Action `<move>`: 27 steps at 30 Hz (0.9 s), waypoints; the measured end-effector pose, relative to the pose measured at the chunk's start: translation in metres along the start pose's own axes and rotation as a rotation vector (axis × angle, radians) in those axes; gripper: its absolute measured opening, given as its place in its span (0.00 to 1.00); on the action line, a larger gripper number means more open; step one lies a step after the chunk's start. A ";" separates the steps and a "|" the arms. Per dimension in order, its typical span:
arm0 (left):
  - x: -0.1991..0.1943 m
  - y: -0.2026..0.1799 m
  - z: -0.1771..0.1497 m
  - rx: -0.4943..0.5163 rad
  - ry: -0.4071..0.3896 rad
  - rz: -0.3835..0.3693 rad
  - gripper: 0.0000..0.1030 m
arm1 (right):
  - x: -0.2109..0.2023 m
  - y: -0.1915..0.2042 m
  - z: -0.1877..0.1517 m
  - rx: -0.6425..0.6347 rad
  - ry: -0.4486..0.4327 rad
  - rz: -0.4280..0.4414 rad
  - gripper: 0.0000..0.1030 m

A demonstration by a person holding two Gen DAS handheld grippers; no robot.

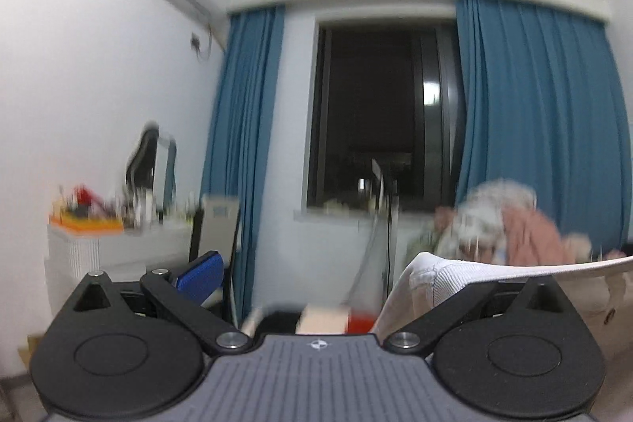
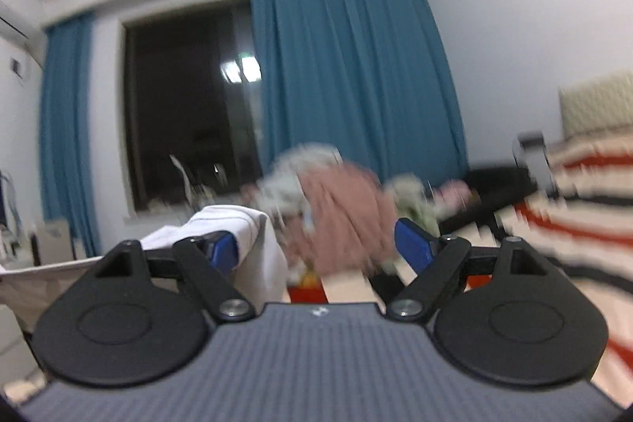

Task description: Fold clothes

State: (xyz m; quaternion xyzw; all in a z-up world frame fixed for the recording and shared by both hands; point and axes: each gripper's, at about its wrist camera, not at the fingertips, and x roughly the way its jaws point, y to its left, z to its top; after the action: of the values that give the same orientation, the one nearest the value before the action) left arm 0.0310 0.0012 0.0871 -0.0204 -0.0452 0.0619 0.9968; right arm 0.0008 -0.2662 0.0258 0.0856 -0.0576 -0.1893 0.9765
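Note:
A white garment (image 1: 467,273) hangs stretched in the air between my two grippers. In the left wrist view it drapes over the right finger, which it hides; the left blue finger pad (image 1: 199,273) stands far apart. My left gripper (image 1: 316,279) is open. In the right wrist view the white garment (image 2: 237,224) drapes over the left blue pad (image 2: 223,248); the right pad (image 2: 413,244) stands wide apart and bare. My right gripper (image 2: 318,248) is open. A pile of pink and pale clothes (image 2: 340,200) lies beyond on the bed; it also shows in the left wrist view (image 1: 506,224).
Blue curtains (image 1: 542,129) flank a dark window (image 1: 379,121). A white dresser with a mirror (image 1: 150,165) and clutter stands at left, a chair (image 1: 215,232) beside it. A red, black and cream striped blanket (image 2: 573,192) covers the bed at right. Both views are motion-blurred.

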 end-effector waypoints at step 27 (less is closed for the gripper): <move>-0.076 0.005 0.226 -0.131 -0.123 -0.229 1.00 | -0.034 -0.028 0.211 -0.111 -0.144 0.144 0.90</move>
State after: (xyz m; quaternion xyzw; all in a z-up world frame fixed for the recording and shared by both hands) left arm -0.0659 0.0047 0.3049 -0.0765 -0.1123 -0.0542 0.9892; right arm -0.0716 -0.3094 0.2240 0.0134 -0.1232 -0.1274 0.9841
